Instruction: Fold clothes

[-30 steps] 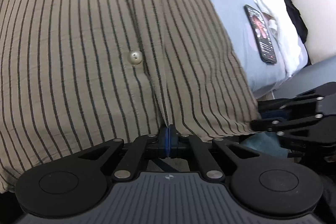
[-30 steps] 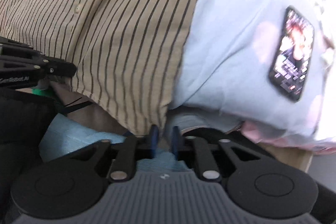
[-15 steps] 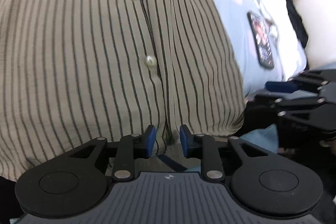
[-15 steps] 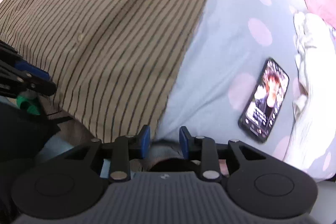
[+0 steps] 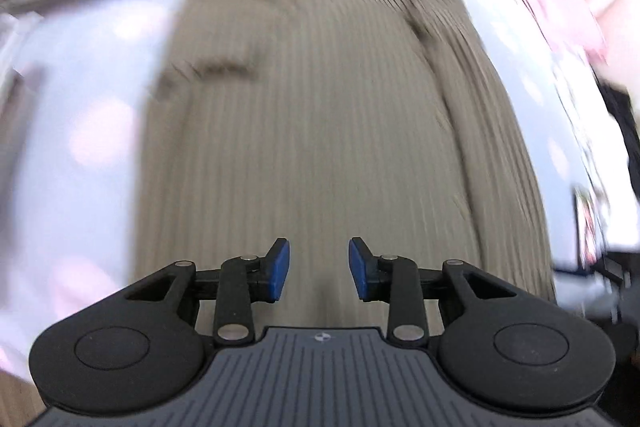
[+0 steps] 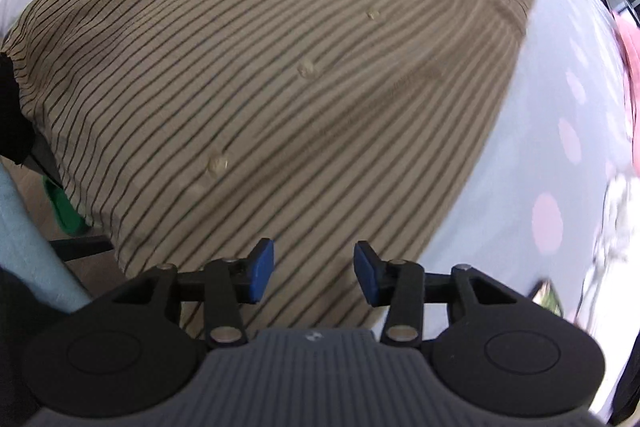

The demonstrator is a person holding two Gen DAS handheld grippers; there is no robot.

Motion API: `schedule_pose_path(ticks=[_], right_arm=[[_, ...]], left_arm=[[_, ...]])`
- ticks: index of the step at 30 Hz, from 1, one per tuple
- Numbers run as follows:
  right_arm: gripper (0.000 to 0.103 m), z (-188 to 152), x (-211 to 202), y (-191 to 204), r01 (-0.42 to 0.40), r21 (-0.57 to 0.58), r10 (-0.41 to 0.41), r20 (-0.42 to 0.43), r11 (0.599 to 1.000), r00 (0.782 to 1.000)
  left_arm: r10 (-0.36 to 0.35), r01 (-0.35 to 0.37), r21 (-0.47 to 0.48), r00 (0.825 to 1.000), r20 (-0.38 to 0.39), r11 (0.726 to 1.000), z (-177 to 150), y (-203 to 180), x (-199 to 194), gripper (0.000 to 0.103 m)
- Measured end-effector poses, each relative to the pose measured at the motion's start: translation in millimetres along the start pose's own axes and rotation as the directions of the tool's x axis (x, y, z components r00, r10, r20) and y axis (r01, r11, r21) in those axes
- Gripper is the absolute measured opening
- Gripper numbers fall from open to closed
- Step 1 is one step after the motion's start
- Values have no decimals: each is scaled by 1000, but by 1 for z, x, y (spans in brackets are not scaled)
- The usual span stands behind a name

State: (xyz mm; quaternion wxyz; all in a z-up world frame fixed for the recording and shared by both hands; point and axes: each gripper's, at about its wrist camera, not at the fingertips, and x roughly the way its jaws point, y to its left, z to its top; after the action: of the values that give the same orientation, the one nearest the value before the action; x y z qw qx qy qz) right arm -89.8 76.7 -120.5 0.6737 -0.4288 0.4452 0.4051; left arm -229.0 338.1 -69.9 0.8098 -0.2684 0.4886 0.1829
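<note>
The tan, dark-striped button shirt (image 6: 280,87) lies flat on the pale polka-dot bed sheet (image 6: 560,131). Left gripper (image 5: 319,271) and right gripper (image 6: 314,273), jaws just opened, hover empty above its hem.

Shirt (image 6: 280,75) spread on bedsheet (image 6: 532,131), phone (image 6: 546,297) on the sheet right of it

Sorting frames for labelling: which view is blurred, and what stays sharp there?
Left wrist view: heavy motion smear across the shirt and bedsheet; only the left tongs stay crisp. Right wrist view: mostly sharp, shirt stripes and buttons readable, edges bent.
</note>
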Motion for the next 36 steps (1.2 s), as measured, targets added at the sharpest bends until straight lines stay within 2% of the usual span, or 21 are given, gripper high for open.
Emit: schedule_pose_path(ticks=[2,8,13,18,22,25,28,29,30,32,36], right_arm=[[48,8,3,2,11,-9,-10,6,1000,1000],[49,23,8,7,25,-15,-24,21,1000,999],[49,31,13,10,24,-18,-23,29,1000,999],[49,33,10,7,36,-26,-35,29,999,999],[49,36,19,5,33,-31,-33,13,999,999],[49,36,21,-2,27,-36,-27,-13,999,1000],[51,41,20,-14,21,-54,-23,-34,998,999],[55,43,19,-19,19,-61,-21,-39,998,999],[63,46,18,-24,21,-69,-23,-39,997,999],[63,50,19,-32,34,-91,-38,-45,995,998],[63,54,26,-41,34,-116,-42,-68,993,997]], left_arm=[[30,-28,-48,999,40,998,19,21,3,37],[101,-76,-192,987,124,978,60,76,23,39],[100,-60,-313,988,114,948,73,106,52,40],[83,-35,-382,991,109,924,80,121,77,40],[103,-64,-370,991,86,927,84,119,93,38],[142,-107,-348,987,77,931,88,114,96,29],[150,-117,-341,986,74,933,94,113,99,13],[148,-114,-341,986,75,933,95,112,99,8],[146,-111,-341,986,77,933,96,111,100,4],[160,-123,-323,983,89,938,99,106,99,1],[180,-138,-268,974,136,954,104,89,89,0]])
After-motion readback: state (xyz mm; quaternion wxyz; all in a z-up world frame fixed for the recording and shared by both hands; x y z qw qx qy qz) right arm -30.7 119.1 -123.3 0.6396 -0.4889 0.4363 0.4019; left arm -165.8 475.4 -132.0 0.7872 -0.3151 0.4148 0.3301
